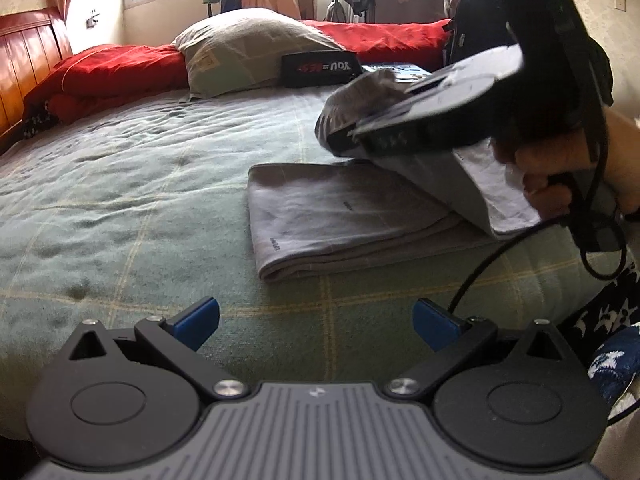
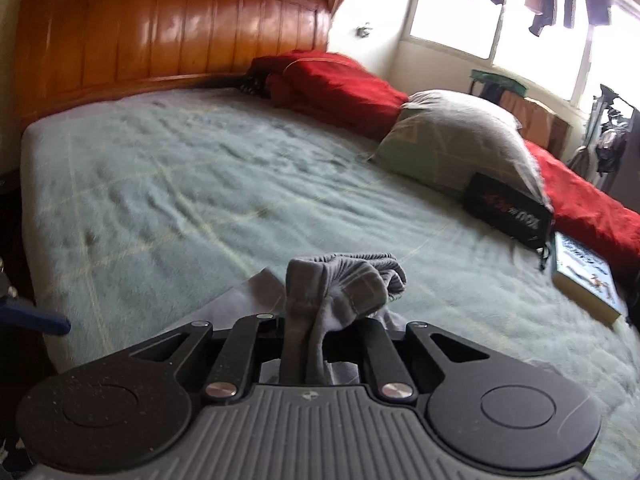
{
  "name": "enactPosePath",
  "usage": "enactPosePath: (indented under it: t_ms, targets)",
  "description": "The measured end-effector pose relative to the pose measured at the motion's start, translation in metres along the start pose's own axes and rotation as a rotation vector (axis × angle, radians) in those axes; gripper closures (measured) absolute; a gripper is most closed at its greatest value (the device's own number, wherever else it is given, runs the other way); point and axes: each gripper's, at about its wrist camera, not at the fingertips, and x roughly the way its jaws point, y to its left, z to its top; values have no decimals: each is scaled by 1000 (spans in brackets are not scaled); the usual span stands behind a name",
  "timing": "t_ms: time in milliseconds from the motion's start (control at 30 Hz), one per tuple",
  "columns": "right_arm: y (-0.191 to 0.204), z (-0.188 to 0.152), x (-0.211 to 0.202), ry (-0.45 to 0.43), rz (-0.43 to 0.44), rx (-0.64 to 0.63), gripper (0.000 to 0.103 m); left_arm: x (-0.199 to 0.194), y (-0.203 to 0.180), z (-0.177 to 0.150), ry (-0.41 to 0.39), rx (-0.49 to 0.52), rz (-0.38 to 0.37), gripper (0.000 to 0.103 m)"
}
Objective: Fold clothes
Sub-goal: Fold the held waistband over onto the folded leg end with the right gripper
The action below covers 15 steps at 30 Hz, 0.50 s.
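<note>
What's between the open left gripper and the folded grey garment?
Only bare green blanket between left gripper and grey garment, shown in the left wrist view.

- Daylight floods in from the window (image 2: pixel 500 12), blown out white.
- Headboard (image 2: pixel 168 28) glares.
- Edges bend, corners go dark.
- Right view's bed (image 2: pixel 168 184) slightly blurred.

garment (image 1: pixel 340 216) on bed (image 1: pixel 120 200), pillow (image 1: pixel 248 52) behind

One grey garment (image 1: pixel 344 216), one pillow (image 1: pixel 248 52) and one book (image 2: pixel 588 280) lie on one bed (image 1: pixel 120 168). Two grippers, left (image 1: pixel 316 324) and right (image 2: pixel 320 320), are visible.
</note>
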Motion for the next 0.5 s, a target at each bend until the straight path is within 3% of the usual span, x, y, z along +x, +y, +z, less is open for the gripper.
enactPosePath:
  t_ms: [233,400,500]
  targets:
    - [5,-18,24,51,73,-6,85,4,0,-3,13,-14,-3,1]
    - [13,-28,12,47,65,-62,64,5,2,-5,17,-19,-5,1]
    - [19,-34,1,23,31,-128,63,7,4,-6,20,-28,-9,1]
